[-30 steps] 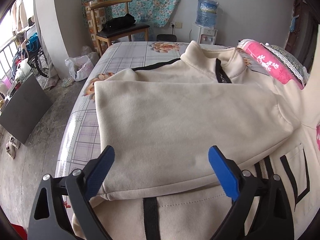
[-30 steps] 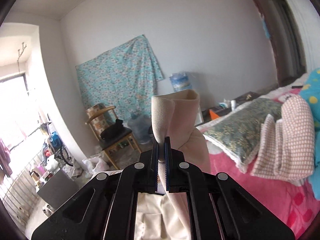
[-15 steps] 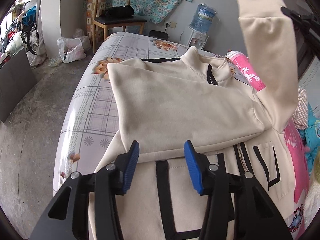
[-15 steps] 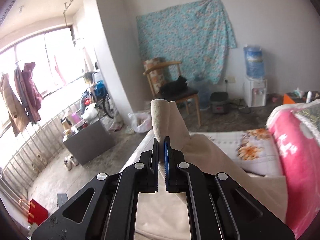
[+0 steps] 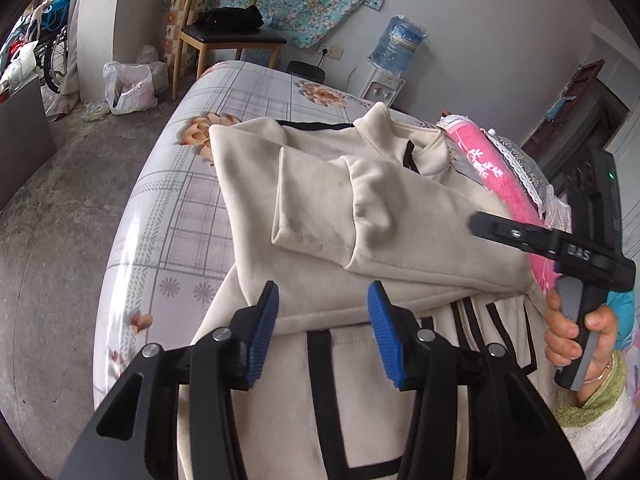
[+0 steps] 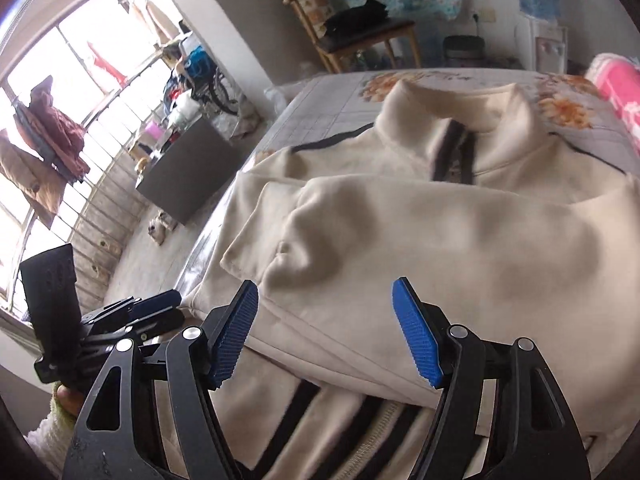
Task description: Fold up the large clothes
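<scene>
Your cream fleece zip jacket w/ black trim (image 5: 360, 208) lies flat on the bed w/ grey-check floral sheet (image 5: 192, 184), both sleeves folded across the chest. Left tongs (image 5: 322, 320) & right tongs (image 6: 324, 320) both gape wide, holding nothing, just above the hem side. Fabric looks thick, soft, floppy & not slippery; probably best pinched at the bottom hem corners, thru all layers.

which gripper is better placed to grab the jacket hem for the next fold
Left, probably. The left gripper is open over the jacket's lower front, nearer the hem. The right gripper is also open but sits over the folded sleeves, farther up.
</scene>
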The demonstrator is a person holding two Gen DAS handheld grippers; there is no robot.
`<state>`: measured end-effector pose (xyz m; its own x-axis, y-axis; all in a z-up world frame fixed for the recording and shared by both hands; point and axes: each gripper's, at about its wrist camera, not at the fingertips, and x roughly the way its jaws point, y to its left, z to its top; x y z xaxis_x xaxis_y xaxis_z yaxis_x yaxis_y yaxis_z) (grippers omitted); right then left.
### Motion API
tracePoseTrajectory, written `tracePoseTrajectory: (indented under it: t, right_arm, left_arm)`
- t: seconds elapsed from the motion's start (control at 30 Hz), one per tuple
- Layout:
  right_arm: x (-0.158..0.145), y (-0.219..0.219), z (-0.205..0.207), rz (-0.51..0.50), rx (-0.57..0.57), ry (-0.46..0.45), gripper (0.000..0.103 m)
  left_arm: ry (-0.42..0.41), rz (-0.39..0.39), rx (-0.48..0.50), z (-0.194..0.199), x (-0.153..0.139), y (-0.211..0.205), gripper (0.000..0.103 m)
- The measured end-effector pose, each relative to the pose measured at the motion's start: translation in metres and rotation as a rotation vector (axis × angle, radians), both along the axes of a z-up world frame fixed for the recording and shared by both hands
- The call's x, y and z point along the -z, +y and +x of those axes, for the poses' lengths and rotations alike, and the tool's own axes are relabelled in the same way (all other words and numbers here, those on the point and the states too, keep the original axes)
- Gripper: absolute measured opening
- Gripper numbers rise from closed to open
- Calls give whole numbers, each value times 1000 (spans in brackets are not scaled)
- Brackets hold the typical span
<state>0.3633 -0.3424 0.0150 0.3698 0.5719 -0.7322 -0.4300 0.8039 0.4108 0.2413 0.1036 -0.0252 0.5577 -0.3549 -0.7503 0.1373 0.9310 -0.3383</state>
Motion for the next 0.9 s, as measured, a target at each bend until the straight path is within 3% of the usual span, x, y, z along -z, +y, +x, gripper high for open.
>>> tracePoseTrajectory:
  t: [0.1,0.2,0.3,0.4,0.53,0.63,0.83,0.9]
  right_arm:
    - [-16,-64,-2,16,127,-30,67]
    - [-22,-122,-5,27,250,-34,67]
    - [-18,-167,-16,35,334,-27,67]
    - [-11,-199,-24,23,395,-14,67]
    - [2,-225,-24,18,448,6,62]
    - [7,-228,-17,-21,465,5,55]
    - [27,-220,21,-99,468,36,34]
    - [34,-219,39,-96,478,59,32]
  left_arm:
    - [3,20,-45,31,1,-4,45]
    - [65,71,-93,69,16,-7,43]
    - [103,125,-91,91,30,-16,25]
    - [81,195,-88,93,30,-23,10]
    - [-8,193,-97,73,6,-23,6]
    - [-77,242,-106,51,-14,-26,6]
    - [16,278,-140,50,15,-15,7]
    - [33,268,-146,49,24,-12,7]
